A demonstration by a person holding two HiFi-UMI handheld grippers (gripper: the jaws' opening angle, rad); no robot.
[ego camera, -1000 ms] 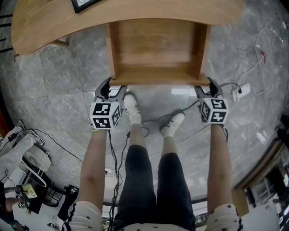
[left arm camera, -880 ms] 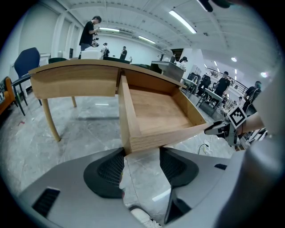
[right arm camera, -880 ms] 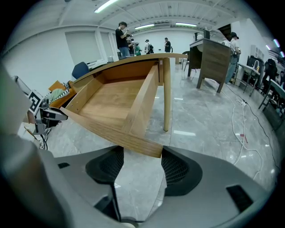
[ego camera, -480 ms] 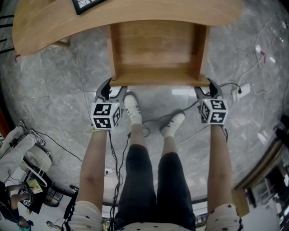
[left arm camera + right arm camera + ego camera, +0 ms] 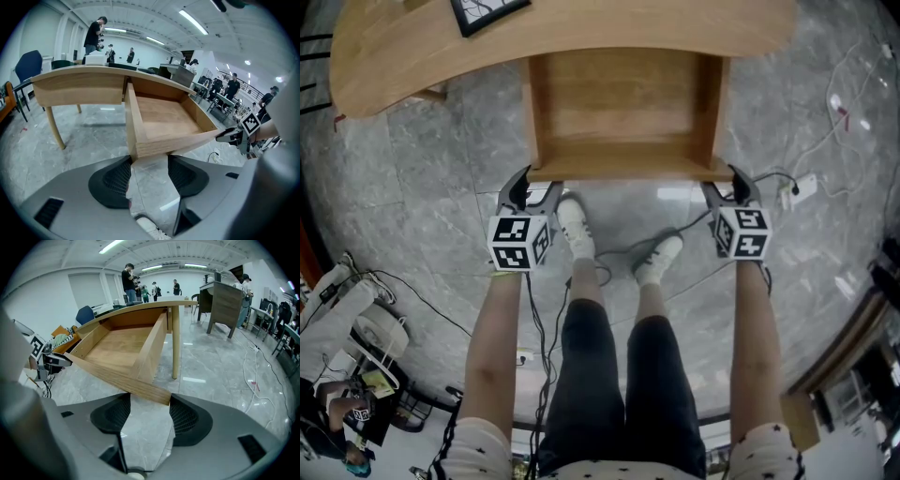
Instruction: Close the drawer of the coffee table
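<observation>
Shoes (image 5: 575, 228) and cable (image 5: 616, 250) crowd floor before open drawer (image 5: 623, 103).

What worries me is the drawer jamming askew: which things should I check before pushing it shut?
1. Left gripper at the left front corner of the drawer: ok. Its jaws are apart, with the front panel at their tips.
2. Right gripper at the right front corner: ok. Its jaws are apart too.
3. Both grippers level with each other for an even push: ok in the head view.
4. Inside of the drawer free of loose things: ok, bare wood only.
5. Shoes out of the drawer's path: ok. They stand on the person's side of the panel.
6. Slot under the tabletop unobstructed: cannot tell, hidden.
</observation>
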